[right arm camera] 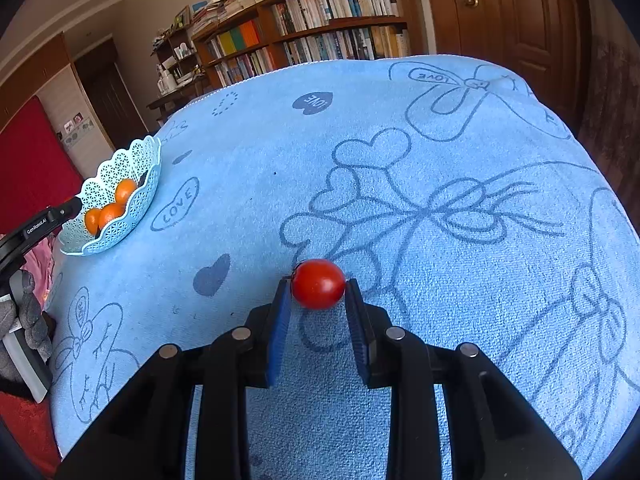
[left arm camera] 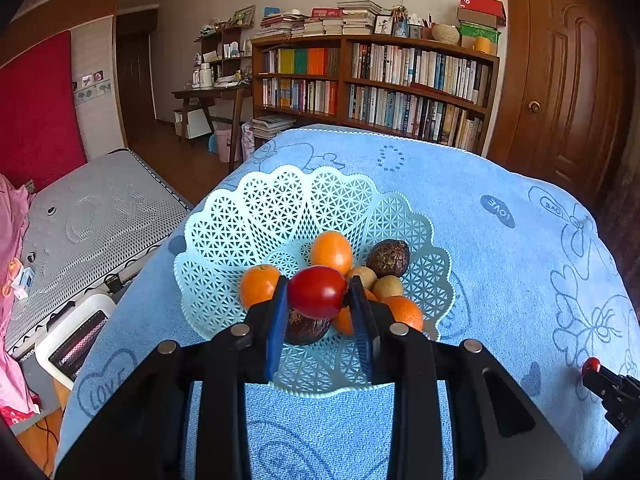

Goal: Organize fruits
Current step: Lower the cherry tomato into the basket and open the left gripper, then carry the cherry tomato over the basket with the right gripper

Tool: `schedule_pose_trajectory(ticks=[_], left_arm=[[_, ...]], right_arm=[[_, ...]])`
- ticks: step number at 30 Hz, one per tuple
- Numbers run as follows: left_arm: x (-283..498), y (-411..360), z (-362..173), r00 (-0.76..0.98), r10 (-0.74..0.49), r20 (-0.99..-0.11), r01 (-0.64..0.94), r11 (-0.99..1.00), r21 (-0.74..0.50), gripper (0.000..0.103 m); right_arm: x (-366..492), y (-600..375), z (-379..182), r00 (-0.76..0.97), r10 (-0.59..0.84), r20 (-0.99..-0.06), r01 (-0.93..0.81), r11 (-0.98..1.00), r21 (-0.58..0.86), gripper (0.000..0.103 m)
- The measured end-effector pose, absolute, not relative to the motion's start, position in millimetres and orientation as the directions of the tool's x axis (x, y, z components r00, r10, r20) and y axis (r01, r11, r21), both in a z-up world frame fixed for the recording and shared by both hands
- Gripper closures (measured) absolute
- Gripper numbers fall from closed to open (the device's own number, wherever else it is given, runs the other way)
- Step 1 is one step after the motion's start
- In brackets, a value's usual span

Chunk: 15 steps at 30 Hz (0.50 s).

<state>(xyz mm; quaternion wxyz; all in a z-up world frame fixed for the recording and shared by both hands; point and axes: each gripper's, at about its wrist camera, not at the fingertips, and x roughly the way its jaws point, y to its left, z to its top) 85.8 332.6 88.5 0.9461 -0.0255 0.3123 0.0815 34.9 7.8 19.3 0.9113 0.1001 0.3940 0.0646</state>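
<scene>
A blue towel (right arm camera: 400, 184) covers the table, with a pale lattice basket (left arm camera: 256, 216) of oranges (left arm camera: 331, 251) on it. Left gripper (left arm camera: 318, 294) clenches a red tomato (left arm camera: 317, 291) above the basket — right gripper (right arm camera: 318, 286) grips a second tomato (right arm camera: 318, 284) over bare towel, well apart.

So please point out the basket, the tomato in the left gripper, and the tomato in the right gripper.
basket (left arm camera: 276, 204), left wrist view, far lattice wall.
left tomato (left arm camera: 317, 292), left wrist view, front skin.
right tomato (right arm camera: 318, 284), right wrist view, front skin.
</scene>
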Motion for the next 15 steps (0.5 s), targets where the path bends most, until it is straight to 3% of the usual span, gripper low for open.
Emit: schedule_pose_trajectory(ticks=[10, 12, 14, 15], left_arm=[[88, 342, 80, 0.792, 0.141, -0.595, -0.197, 0.980, -0.030, 0.069], [86, 345, 80, 0.795, 0.141, -0.590, -0.207, 0.977, -0.045, 0.056], [84, 348, 82, 0.801, 0.159, -0.577, -0.231, 0.972, -0.052, 0.032], [82, 349, 84, 0.807, 0.169, -0.566, -0.241, 0.969, -0.055, 0.030]], right_arm=[[40, 23, 31, 0.683, 0.194, -0.705, -0.073, 0.977, 0.198, 0.075], [43, 31, 36, 0.688, 0.194, -0.699, -0.092, 0.979, 0.182, 0.075], [49, 39, 41, 0.688, 0.209, -0.695, -0.114, 0.977, 0.181, 0.075], [53, 43, 44, 0.687, 0.220, -0.692, -0.124, 0.975, 0.187, 0.075]])
